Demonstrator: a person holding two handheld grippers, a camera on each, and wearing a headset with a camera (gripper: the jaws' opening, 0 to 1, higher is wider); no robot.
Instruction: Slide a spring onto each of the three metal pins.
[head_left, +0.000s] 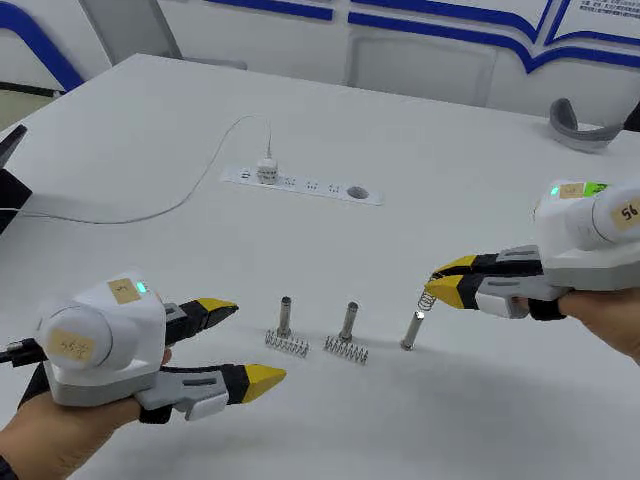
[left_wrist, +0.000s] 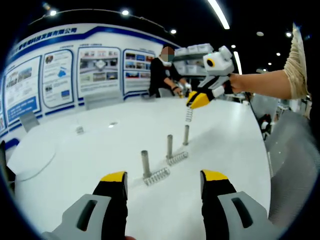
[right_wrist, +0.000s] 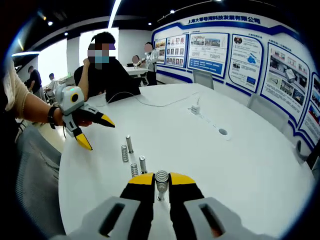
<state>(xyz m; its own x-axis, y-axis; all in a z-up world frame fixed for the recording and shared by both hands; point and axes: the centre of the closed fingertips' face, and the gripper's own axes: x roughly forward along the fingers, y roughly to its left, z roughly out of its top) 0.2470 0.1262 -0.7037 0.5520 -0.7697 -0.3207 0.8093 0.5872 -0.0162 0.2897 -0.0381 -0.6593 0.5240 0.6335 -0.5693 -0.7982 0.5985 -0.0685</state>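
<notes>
Three short metal pins stand upright in a row on the white table: left pin (head_left: 285, 315), middle pin (head_left: 349, 320), right pin (head_left: 412, 328). One loose spring (head_left: 287, 344) lies at the foot of the left pin and another spring (head_left: 346, 349) by the middle pin. My right gripper (head_left: 440, 285) is shut on a third spring (head_left: 427, 298), held upright just above the right pin's top (right_wrist: 160, 195). That held spring (right_wrist: 161, 176) sits between the yellow tips. My left gripper (head_left: 245, 342) stands open, left of the pins, holding nothing; its tips (left_wrist: 164, 177) face the row.
A white power strip (head_left: 300, 185) with a plugged charger (head_left: 267, 170) and cable lies behind the pins. A grey curved object (head_left: 580, 128) rests at the far right. A person (right_wrist: 107, 75) sits across the table. A dark object (head_left: 8, 180) is at the left edge.
</notes>
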